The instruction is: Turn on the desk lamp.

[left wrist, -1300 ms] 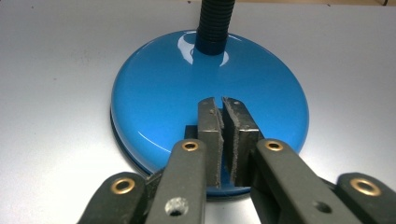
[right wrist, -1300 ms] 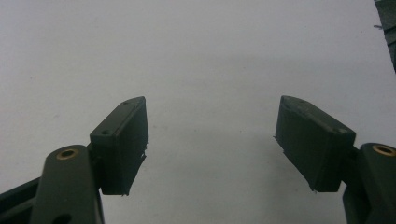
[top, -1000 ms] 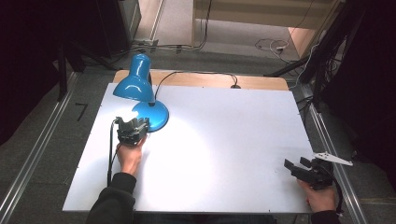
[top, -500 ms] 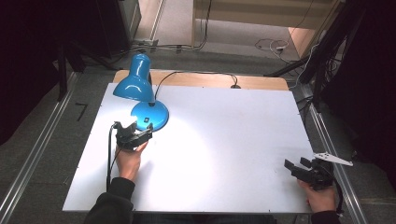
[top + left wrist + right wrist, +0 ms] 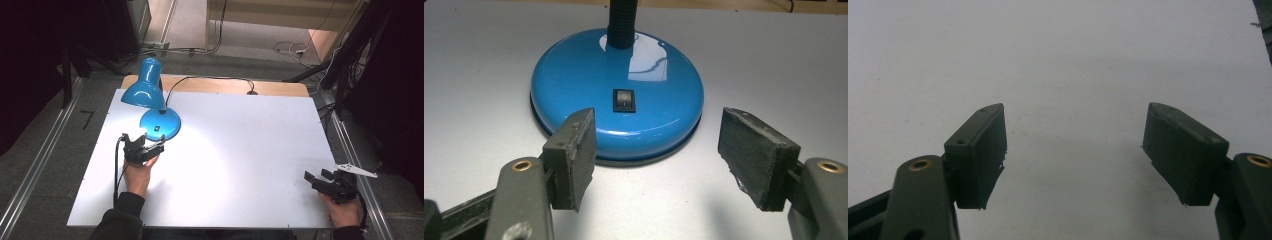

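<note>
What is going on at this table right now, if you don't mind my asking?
A person is working at a white table with a two-jaw gripper in each hand. The left gripper is open, just short of the round base of a glossy blue desk lamp, lined up with its small black rocker switch. The lamp is lit. The right gripper is open over bare tabletop near the right edge, holding nothing.

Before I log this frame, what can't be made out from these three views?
- Rocker switch on the lamp base: too small in the left gripper view to read its position.
- Lamp bulb: hidden by the shade in the high view.
- Lamp neck: cut off by the top edge of the left gripper view.
- Where the lamp cord ends: it passes out of sight at the table's far edge in the high view.
</note>
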{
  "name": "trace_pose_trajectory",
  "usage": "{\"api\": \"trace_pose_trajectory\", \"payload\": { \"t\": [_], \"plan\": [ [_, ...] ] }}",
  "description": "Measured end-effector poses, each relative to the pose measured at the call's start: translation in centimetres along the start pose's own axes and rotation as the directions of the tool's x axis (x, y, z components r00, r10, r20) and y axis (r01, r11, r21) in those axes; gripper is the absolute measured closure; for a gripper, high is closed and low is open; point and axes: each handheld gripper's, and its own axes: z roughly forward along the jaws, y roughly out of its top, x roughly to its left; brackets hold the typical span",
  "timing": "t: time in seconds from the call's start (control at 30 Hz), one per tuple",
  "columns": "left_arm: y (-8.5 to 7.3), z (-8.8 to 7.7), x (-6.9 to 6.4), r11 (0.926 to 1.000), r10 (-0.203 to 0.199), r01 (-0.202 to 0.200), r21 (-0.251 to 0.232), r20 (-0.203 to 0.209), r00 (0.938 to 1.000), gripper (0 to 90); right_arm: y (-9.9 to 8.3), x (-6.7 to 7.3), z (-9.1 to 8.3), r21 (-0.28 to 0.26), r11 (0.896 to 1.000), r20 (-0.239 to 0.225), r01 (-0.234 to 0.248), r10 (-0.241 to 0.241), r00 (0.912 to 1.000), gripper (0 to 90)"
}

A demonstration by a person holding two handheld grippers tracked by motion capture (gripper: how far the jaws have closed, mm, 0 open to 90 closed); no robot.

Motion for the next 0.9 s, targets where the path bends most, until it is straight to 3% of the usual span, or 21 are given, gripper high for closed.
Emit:
{"api": "trace_pose_trajectory", "payload": {
  "t": [0.47,0.9],
  "plan": [
    [-0.2,-0.9,0.5,0.9996,-0.028,0.028,0.000,-0.007,0.9996,32.2,0.0,0.0,0.0,-0.002,1.000,0.000,0.003,-0.003,1.0000,24.0],
    [-0.7,-2.3,0.7,1.0000,-0.006,0.006,-0.001,-0.008,1.0000,32.1,-0.1,-0.1,-0.1,-0.005,1.000,0.001,-0.002,0.002,1.0000,24.1]
  ]
}}
